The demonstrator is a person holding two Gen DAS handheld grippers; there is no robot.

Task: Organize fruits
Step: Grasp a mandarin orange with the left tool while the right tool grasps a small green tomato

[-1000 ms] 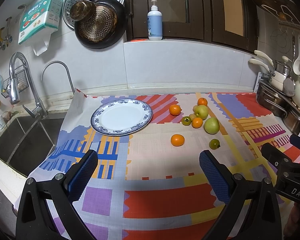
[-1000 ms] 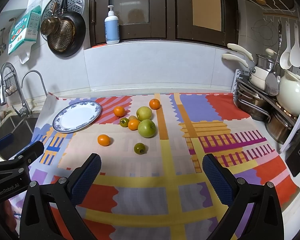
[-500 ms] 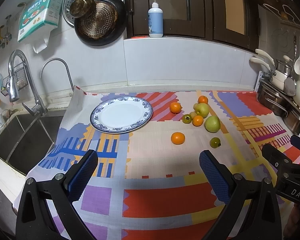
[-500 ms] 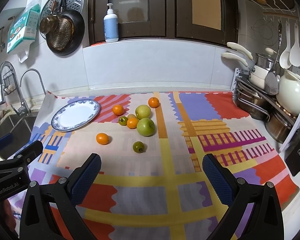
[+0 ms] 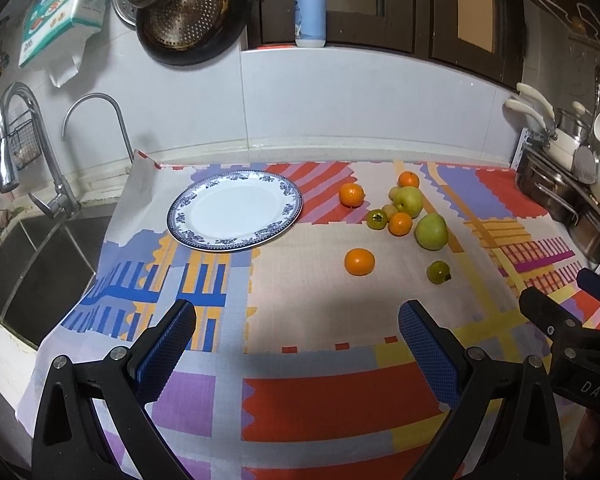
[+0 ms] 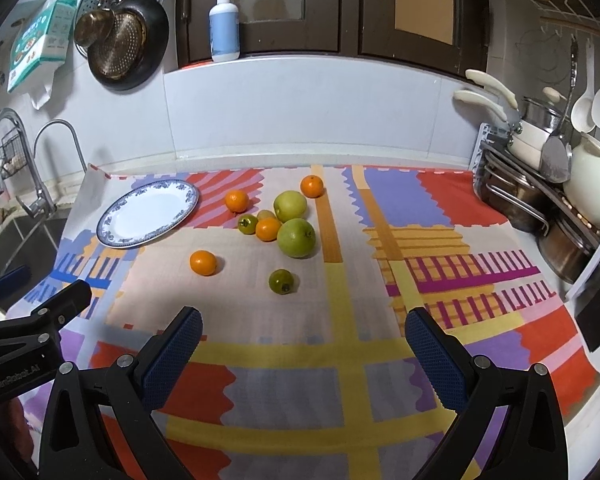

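Nine fruits lie loose on the patterned cloth [image 6: 340,352], to the right of the empty blue-rimmed plate [image 5: 260,178] and well apart from both tools: four tangerines, two green apples, two small dark-green fruits and one small pale fruit half hidden in the cluster. Left gripper [image 5: 296,346] is spread wide and holds nothing; right gripper [image 6: 302,354] is likewise spread and empty. Both hover above the near part of the cloth. Nearest candidates are the lone tangerine [image 6: 203,262] and the lone green fruit [image 6: 281,281]; each stands clear of its neighbours. Probable faults: round fruit may roll off if one finger strikes first; the tight cluster around the large apple [image 6: 296,237] leaves little finger clearance, so neighbours may be knocked; fruit released near the shallow plate rim may roll off again.
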